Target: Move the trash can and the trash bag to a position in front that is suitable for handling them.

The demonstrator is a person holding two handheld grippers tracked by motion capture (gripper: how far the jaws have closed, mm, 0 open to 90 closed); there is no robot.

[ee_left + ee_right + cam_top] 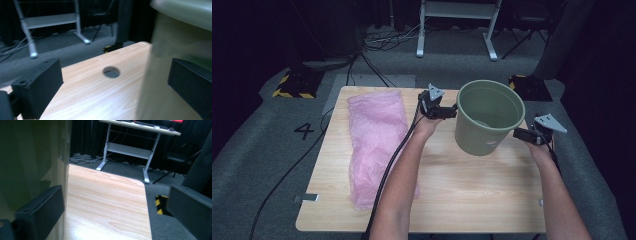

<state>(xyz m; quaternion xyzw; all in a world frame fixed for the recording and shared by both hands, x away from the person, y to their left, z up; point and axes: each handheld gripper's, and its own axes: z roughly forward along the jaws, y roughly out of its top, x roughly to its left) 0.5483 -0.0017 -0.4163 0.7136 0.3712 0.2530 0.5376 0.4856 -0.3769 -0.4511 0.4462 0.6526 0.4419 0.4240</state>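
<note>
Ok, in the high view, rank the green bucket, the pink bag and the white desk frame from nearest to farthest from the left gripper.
From the left gripper:
1. Green bucket, right beside its jaws.
2. Pink bag, across the table on the other side.
3. White desk frame, on the floor beyond the table.

Numeral "4" on grey floor mat (pixel 305 131), left of table

Bare tabletop (pixel 472 190) before the green bucket (pixel 486 120) (pink bag (pixel 374 140) along the left side)
</note>
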